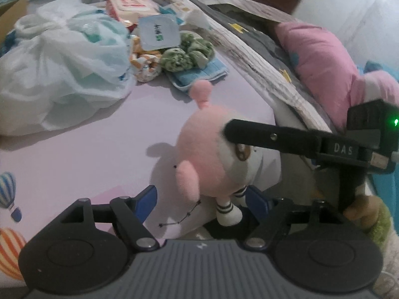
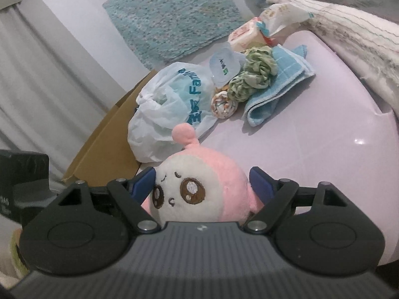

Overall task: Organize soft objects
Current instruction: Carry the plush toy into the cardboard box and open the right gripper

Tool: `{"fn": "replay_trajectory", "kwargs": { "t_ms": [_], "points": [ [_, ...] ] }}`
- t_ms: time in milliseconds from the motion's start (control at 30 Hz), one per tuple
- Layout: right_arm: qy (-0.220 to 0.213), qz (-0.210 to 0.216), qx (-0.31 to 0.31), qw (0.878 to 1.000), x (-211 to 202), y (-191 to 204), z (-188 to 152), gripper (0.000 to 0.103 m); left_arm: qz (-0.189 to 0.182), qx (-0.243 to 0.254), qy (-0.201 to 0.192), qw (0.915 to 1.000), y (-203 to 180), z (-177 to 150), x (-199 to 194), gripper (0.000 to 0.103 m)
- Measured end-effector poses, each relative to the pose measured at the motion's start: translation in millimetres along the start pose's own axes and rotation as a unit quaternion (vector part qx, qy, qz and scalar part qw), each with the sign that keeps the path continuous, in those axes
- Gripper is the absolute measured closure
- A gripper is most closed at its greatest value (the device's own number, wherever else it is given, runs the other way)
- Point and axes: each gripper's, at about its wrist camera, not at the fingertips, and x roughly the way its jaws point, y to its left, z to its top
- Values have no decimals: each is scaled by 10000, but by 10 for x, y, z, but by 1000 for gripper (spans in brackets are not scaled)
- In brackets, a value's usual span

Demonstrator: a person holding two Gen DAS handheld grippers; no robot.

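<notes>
Dim, soft indoor light, slightly blurred throughout. Fisheye bending curves both frames' edges. A small glare spot sits at right on the glossy table [image 2: 359, 141].

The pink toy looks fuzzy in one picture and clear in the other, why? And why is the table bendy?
Left wrist view: the pink plush toy is soft and smeared, with a dark shadow on the table beside it. Right wrist view: its face is sharper; a small glare spot shines on the table at right. Both views: the fisheye lens bends straight edges into curves.
</notes>
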Motion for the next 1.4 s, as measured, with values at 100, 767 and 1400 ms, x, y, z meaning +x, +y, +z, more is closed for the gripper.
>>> {"fn": "replay_trajectory", "kwargs": {
  "t_ms": [100,767,1400],
  "points": [
    [8,-77,102,9999,18,4,13,21,127,100,-36,9999,-52,42,70,28],
    [-210,661,-589,9959,67,1172,582,25,596,215,-1374,9885,17,125,-1193,40],
    [2063,1090,-722,9697,3428,3383,1424,26,2144,-1664,-903,9582,2734,729,-2343,37]
  ]
}}
